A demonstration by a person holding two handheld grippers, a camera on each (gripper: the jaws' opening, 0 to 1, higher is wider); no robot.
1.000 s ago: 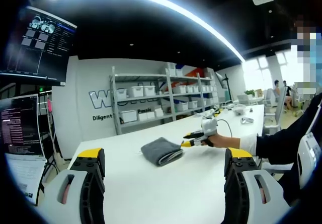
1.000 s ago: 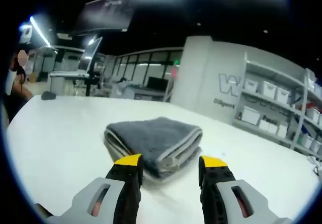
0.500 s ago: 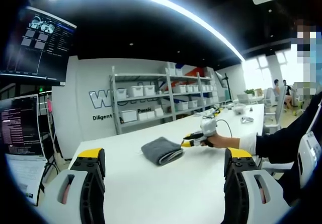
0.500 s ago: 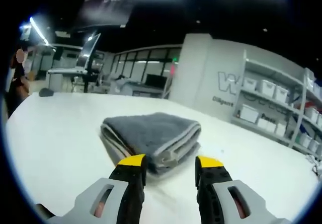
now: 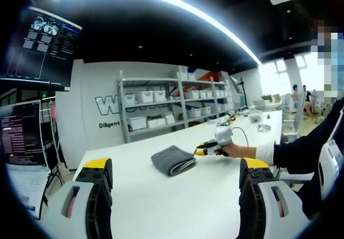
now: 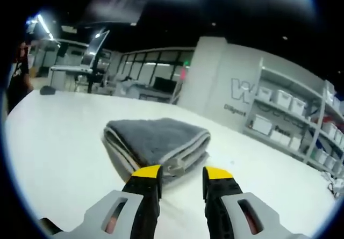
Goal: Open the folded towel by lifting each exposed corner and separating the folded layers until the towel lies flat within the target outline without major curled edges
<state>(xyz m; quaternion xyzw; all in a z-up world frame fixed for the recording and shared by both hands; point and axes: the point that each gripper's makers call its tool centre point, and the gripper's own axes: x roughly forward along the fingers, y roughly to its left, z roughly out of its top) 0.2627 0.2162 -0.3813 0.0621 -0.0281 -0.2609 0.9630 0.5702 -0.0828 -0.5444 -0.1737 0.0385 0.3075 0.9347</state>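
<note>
Trouble is waiting at the folded edge: my right claw (image 6: 179,173) is standing spread with its yellow tips just short of the towel (image 6: 156,144), and the stacked layers there are lying tight on one another. If I am closing on the whole stack instead of the top corner, I am likely dragging the bundle across the bench (image 6: 54,142) rather than opening it. A shallow bite could also slip off the pale hem and leave the corner curled.

The towel is lying still folded near the middle of the bench, well apart from my left claw (image 5: 177,169), which I am holding spread wide and empty at the near end. I am seeing no target outline on the white top.

Counting: one towel, two claws, one bench, one shelf rack (image 5: 172,102) of bins behind.
</note>
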